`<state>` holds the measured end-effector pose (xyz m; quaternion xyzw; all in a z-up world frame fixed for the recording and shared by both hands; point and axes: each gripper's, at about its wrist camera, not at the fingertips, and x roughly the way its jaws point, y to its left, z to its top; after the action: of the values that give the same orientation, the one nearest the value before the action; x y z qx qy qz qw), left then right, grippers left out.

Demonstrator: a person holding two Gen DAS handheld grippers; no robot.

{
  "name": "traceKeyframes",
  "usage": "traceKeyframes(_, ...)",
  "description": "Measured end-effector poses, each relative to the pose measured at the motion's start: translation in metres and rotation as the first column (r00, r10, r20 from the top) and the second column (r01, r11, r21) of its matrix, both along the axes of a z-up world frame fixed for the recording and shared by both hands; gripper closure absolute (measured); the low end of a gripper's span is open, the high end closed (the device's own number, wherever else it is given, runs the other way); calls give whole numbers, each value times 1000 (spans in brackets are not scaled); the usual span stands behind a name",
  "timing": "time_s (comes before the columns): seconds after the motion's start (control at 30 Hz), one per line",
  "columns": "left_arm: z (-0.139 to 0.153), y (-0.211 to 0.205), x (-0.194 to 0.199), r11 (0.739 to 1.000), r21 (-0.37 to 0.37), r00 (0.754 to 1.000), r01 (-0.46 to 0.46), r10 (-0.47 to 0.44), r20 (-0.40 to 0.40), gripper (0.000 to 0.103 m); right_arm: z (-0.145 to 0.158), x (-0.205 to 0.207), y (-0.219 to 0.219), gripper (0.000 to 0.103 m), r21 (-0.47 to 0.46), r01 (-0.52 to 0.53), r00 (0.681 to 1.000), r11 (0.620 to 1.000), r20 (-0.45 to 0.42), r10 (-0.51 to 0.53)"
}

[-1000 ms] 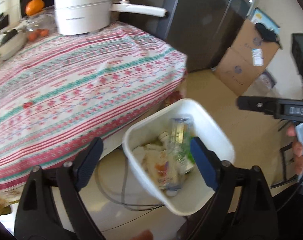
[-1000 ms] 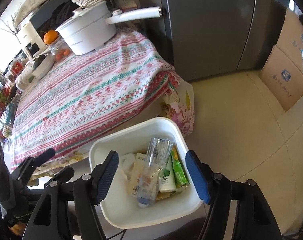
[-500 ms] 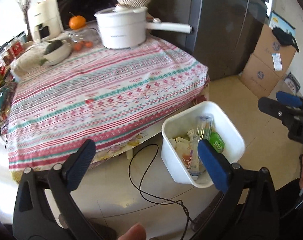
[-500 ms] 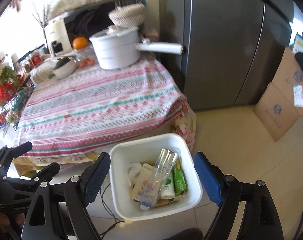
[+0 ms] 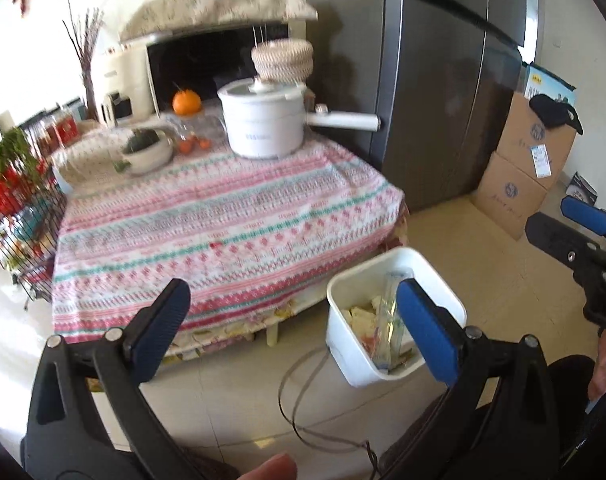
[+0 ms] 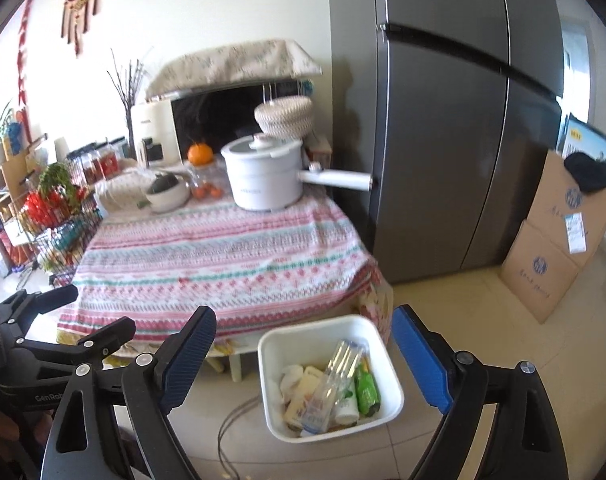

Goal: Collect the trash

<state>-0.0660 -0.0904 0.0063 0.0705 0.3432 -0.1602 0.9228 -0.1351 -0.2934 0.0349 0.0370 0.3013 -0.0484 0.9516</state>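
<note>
A white square bin [image 6: 271, 364] stands on the floor beside the low table. It also shows in the left wrist view [image 5: 345, 344]. It holds a clear plastic bottle [image 6: 331, 384], a green packet [image 6: 366, 390], a white tissue [image 6: 290, 378] and other wrappers. My left gripper [image 5: 293, 326] is open and empty, up and back from the bin. My right gripper [image 6: 305, 354] is open and empty, above and in front of the bin. The right gripper's fingers [image 5: 559, 236] also show at the right edge of the left wrist view.
A low table with a striped cloth [image 6: 223, 264] carries a white pot [image 6: 263, 178], a bowl [image 6: 167, 196] and an orange [image 6: 200, 153]. A grey fridge [image 6: 443, 140] stands behind. Cardboard boxes [image 6: 559, 240] are at the right, a wire rack [image 6: 59, 236] at the left. A cable [image 5: 303, 408] lies on the floor.
Both grippers have pulled up and back from the bin, so the bin looks smaller and more of the room shows. Both stay open and empty.
</note>
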Motion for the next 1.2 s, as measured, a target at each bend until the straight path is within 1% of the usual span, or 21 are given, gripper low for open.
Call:
traceKeyframes(0.1, 5, 1, -2, 1000, 1, 1000, -1, 1, 23, 1, 8, -1, 6, 11, -19, -13, 1000, 1000, 21, 14)
traceKeyframes(0.2, 6, 3, -2, 1000, 0, 1000, -2, 2, 22, 1, 11, 1, 9, 11, -39, -13, 1000, 999, 28, 14)
traceKeyframes(0.5, 6, 6, -3, 1000, 1, 999, -22, 22, 25, 1, 13, 1, 9, 11, -32, -25, 999, 999, 38, 26)
traceKeyframes(1.2, 10, 5, -4, 1000, -10, 999, -24, 24, 31, 1, 12, 4, 9, 11, -23, -36, 998, 999, 42, 37)
